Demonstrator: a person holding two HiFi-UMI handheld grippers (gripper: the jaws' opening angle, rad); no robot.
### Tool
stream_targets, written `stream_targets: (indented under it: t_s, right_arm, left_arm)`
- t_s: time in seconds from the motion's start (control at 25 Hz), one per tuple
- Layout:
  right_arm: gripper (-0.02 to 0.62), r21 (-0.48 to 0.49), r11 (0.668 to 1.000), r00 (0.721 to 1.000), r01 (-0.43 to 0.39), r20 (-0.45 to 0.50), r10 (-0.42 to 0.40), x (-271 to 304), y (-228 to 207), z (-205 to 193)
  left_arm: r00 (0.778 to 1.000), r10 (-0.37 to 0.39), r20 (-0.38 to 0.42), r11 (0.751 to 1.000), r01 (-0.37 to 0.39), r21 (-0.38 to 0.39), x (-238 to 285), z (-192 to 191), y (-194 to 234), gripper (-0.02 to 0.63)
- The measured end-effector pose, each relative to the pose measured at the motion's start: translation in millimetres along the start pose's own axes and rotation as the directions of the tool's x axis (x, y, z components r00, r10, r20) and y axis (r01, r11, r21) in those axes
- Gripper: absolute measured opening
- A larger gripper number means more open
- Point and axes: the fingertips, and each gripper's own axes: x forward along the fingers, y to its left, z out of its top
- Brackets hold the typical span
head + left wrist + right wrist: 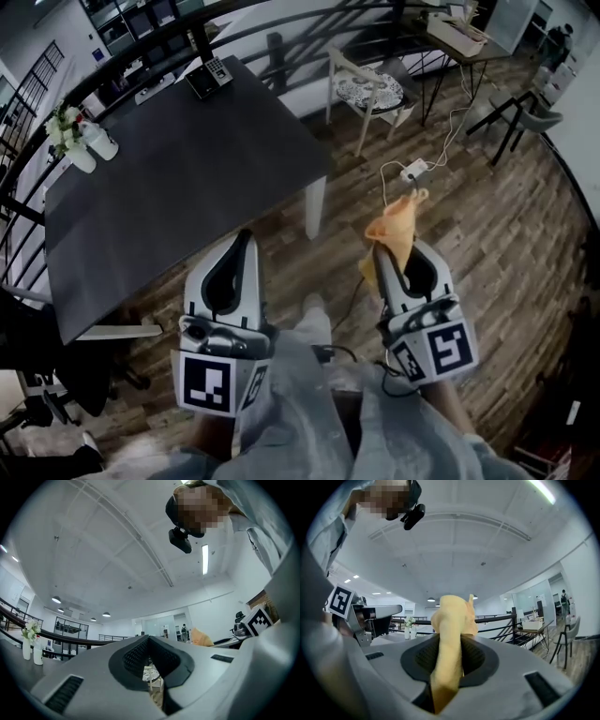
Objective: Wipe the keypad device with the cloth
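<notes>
Left tongs: jaws together, nothing gripped. Right tongs: clamped on the orange cloth, which sticks up past the tips and fills the gap. Both are held over the wood floor, at the near side of the dark desk. Keypad sits at the desk's far corner, well apart from both tongs, with bare desktop between. Vases with flowers at the desk's left edge. Chair and power strip on the floor beyond the cloth.
</notes>
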Motion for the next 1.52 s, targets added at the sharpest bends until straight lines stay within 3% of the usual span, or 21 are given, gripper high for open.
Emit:
stream_targets:
  t_s: [0.64,1.52]
  right_arm:
    - [0.103,-0.03,1.0,1.0,0.006,0.022,-0.005,118.6,-63.8,22.3]
    - [0.103,-0.031,0.996,0.996,-0.086,0.01,0.086,192.0,-70.8,21.5]
  left_arm:
    - [0.999,0.009,0.049,1.0,-0.009,-0.005,123.4,-15.3,57.5,0.006]
    - [0.986,0.157,0.061,0.987,-0.159,0.027,134.6,-20.2,108.8,0.006]
